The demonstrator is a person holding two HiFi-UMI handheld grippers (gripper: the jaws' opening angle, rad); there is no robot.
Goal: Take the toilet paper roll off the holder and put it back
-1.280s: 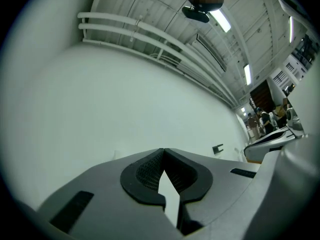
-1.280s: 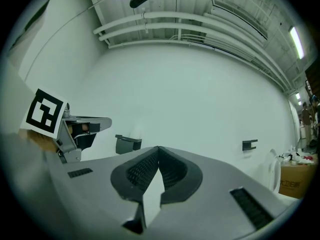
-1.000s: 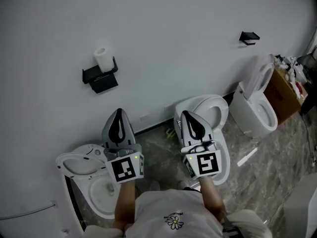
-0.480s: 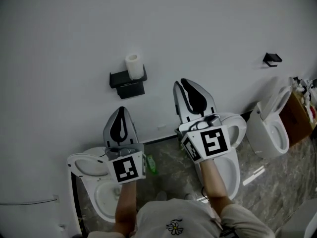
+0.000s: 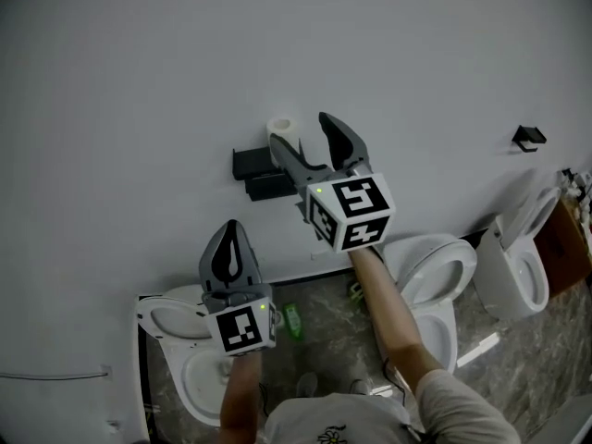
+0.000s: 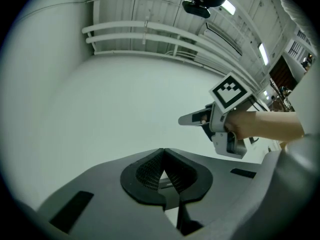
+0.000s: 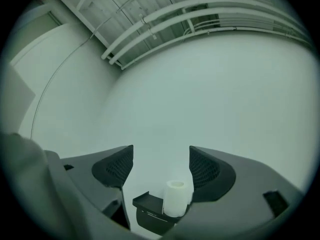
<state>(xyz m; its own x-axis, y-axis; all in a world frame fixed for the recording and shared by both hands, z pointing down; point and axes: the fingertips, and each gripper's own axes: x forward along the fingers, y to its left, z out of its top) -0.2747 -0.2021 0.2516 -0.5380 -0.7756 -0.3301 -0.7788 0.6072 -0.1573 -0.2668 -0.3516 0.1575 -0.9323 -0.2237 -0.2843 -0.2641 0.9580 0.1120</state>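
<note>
A white toilet paper roll (image 5: 280,127) stands upright on a black wall holder (image 5: 252,166). In the right gripper view the roll (image 7: 176,198) rests at the right end of the holder (image 7: 149,210). My right gripper (image 5: 305,135) is raised close in front of the roll. Its jaws have just been opening and now stand wide, with nothing pressed between them. The right gripper (image 7: 161,160) frames the roll, which sits low near the right jaw. My left gripper (image 5: 229,229) hangs lower, shut and empty. The left gripper (image 6: 162,151) faces the bare wall, with the right gripper (image 6: 196,119) in sight.
Three white toilets line the wall below: one (image 5: 166,314) under my left gripper, one (image 5: 435,266) in the middle, one (image 5: 518,266) at the right. A second small black holder (image 5: 529,137) hangs far right. A green object (image 5: 292,320) lies on the marble floor.
My right gripper has risen toward the roll and holder, and its jaws went from shut to wide open. The left gripper shifted slightly and stayed shut.
</note>
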